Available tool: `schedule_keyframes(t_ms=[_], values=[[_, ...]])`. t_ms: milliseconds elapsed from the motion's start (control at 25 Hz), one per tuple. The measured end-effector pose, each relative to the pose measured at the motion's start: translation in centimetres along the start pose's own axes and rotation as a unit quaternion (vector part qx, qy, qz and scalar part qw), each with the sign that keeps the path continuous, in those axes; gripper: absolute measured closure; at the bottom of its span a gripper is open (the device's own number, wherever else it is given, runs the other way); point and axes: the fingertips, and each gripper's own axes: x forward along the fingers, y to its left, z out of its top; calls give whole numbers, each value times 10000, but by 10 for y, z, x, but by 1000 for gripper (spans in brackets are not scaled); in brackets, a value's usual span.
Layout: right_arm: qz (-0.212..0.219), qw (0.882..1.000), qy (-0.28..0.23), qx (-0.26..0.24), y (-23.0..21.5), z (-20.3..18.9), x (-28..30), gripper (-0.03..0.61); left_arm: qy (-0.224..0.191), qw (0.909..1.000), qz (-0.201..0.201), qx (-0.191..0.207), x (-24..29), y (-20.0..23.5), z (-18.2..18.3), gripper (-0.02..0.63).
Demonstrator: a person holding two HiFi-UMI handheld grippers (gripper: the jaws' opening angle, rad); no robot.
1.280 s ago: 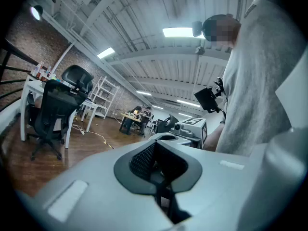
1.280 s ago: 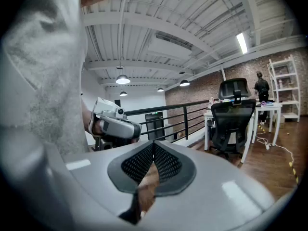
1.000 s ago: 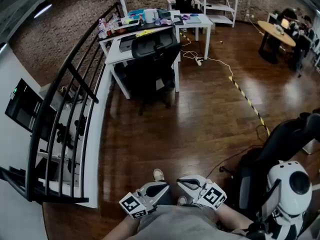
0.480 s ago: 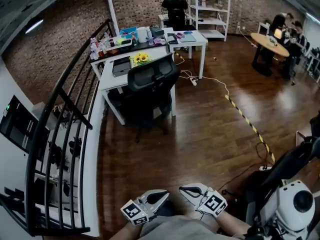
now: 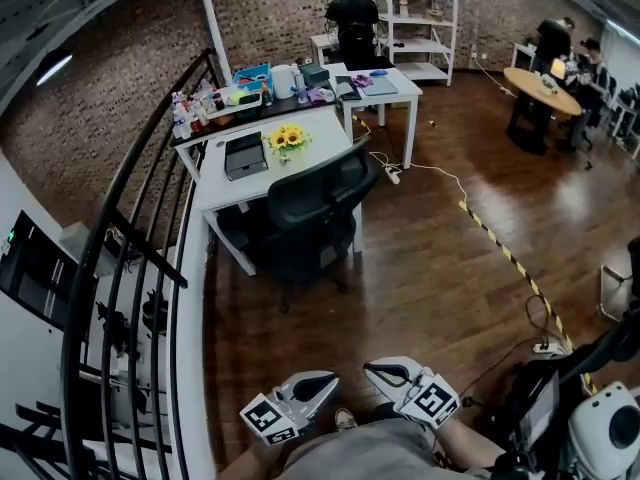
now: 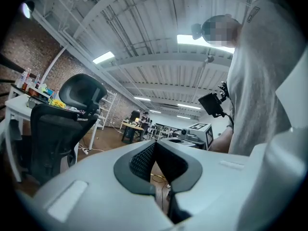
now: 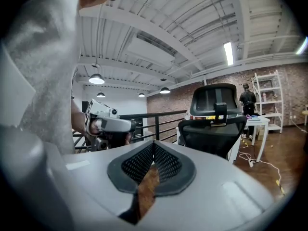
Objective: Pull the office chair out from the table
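The black office chair (image 5: 315,203) stands tucked against the white table (image 5: 222,186), a few steps ahead across the wooden floor. Sunflowers (image 5: 287,138) and a dark flat device (image 5: 245,155) lie on the table. Both grippers are held close to the person's body at the bottom of the head view, far from the chair. My left gripper (image 5: 328,378) is shut with nothing in it, and so is my right gripper (image 5: 372,370). The left gripper view shows the shut jaws (image 6: 154,144) and the chair (image 6: 57,129) at left. In the right gripper view the chair (image 7: 214,124) rises beyond the shut jaws (image 7: 154,144).
A black railing (image 5: 140,228) runs along the left side over a drop. Yellow-black floor tape (image 5: 500,248) and a white cable (image 5: 430,173) cross the floor at right. A second white table (image 5: 385,83), a standing person (image 5: 352,13), shelves (image 5: 420,8) and a round table (image 5: 540,78) stand further back.
The person has walked toward the table, so the chair and table look nearer and larger. Both grippers came along with the body and stayed shut.
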Motion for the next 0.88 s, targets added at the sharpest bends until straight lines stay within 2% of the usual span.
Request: schedule_keyframes(t_ms=[240, 480, 720, 880], values=[[-103, 9999, -15, -23, -47, 6, 26, 572, -73, 10000, 44, -24, 16, 51, 13, 612], [-69, 9999, -109, -71, -128, 17, 56, 572, -151, 9994, 306, 51, 53, 118, 31, 612], [110, 9994, -261, -196, -224, 54, 85, 572, -346, 9966, 698, 273, 106, 190, 74, 612], [332, 9979, -428, -361, -268, 84, 101, 572, -457, 9929, 991, 465, 133, 226, 105, 612]])
